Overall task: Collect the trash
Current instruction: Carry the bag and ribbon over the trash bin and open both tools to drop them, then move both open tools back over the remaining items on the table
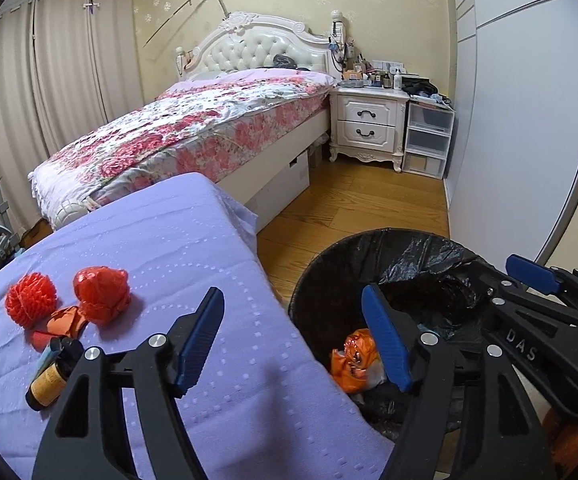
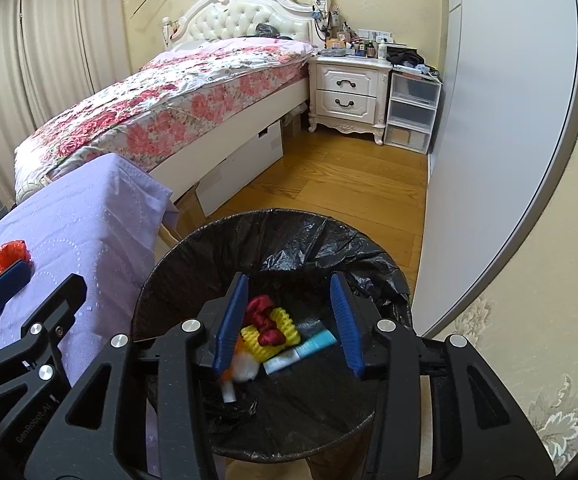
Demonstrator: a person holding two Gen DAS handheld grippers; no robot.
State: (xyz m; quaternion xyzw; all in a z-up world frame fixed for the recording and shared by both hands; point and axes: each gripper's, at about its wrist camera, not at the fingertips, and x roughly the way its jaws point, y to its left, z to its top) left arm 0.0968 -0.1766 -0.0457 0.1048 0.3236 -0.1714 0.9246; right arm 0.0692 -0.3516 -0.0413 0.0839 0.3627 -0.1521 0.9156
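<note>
A black bin with a black liner [image 1: 409, 248] [image 2: 289, 232] stands on the floor beside a table with a purple cloth [image 1: 193, 240] [image 2: 81, 216]. In the bin lie yellow foam netting with a red ribbon [image 2: 273, 330], a teal tube [image 2: 309, 348] and an orange wrapper [image 1: 355, 360]. On the cloth lie two red foam nets [image 1: 31, 300] [image 1: 103, 294], an orange scrap [image 1: 65, 320] and a small brown bottle [image 1: 51, 380]. My left gripper [image 1: 293, 336] is open and empty over the table edge and bin rim. My right gripper [image 2: 291, 320] is open and empty above the bin.
A bed with a floral cover [image 1: 193, 128] stands behind the table. A white nightstand [image 1: 369, 124] and plastic drawers [image 1: 429, 140] stand at the far wall. A grey wardrobe [image 1: 521, 120] runs along the right. Wood floor [image 1: 369, 200] lies between them.
</note>
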